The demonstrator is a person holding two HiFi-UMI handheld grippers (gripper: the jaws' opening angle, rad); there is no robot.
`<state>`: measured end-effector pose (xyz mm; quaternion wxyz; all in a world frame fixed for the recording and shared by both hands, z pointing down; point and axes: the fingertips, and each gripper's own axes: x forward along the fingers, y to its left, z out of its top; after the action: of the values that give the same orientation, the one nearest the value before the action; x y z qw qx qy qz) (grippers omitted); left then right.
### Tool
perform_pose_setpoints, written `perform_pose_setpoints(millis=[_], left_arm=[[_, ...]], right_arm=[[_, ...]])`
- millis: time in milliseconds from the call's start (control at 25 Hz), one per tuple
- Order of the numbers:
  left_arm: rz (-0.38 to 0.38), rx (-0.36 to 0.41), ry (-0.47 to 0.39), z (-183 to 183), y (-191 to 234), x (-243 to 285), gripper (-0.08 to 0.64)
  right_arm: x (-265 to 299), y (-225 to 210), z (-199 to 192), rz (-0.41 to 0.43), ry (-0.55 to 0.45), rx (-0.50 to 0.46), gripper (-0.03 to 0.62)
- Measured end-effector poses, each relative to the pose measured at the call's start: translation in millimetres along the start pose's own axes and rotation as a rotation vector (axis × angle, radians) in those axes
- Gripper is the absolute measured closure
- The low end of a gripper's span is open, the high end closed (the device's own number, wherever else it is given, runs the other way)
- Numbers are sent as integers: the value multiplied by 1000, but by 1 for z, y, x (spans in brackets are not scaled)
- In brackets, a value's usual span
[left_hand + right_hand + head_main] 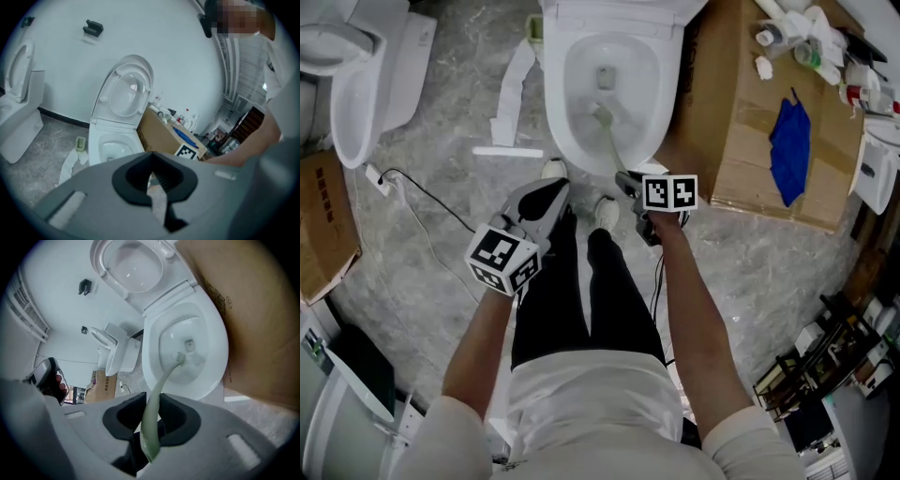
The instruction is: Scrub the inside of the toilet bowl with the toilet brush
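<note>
A white toilet bowl (pixel 555 131) stands with its lid raised, a cardboard box (pixel 741 112) just beside it. The right gripper (pixel 151 405) pinches the handle of a pale green toilet brush (pixel 164 380), whose bristle head sits low inside the bowl, near the drain. The left gripper (pixel 152 177) is held apart from the toilet, jaws pressed together on nothing. Scrubbing appears under way; how much of the bowl's wall is left cannot be told.

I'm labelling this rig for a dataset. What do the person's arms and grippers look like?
The left gripper and right gripper are grey, with black-padded fingers. Each carries a white cube with black square markers. White sleeves end near the elbows; the forearms are bare.
</note>
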<state>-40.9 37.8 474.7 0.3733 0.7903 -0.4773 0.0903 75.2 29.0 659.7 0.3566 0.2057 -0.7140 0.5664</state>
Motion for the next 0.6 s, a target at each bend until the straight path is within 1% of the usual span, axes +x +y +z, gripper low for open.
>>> perform_pose_setpoints(millis=[200,360,600], left_arm=[[-6,28,-12,8,-38,-7,568],[-12,47,-23,19,-81,-18,568],[-12,93,-49,40,-155,-45,568]], right_arm=[[-44,13,-7,40,-67,-15,509],[-93,38,-19,130,-144,-29,509],[-186,79,-46,236,-269,-71,509]])
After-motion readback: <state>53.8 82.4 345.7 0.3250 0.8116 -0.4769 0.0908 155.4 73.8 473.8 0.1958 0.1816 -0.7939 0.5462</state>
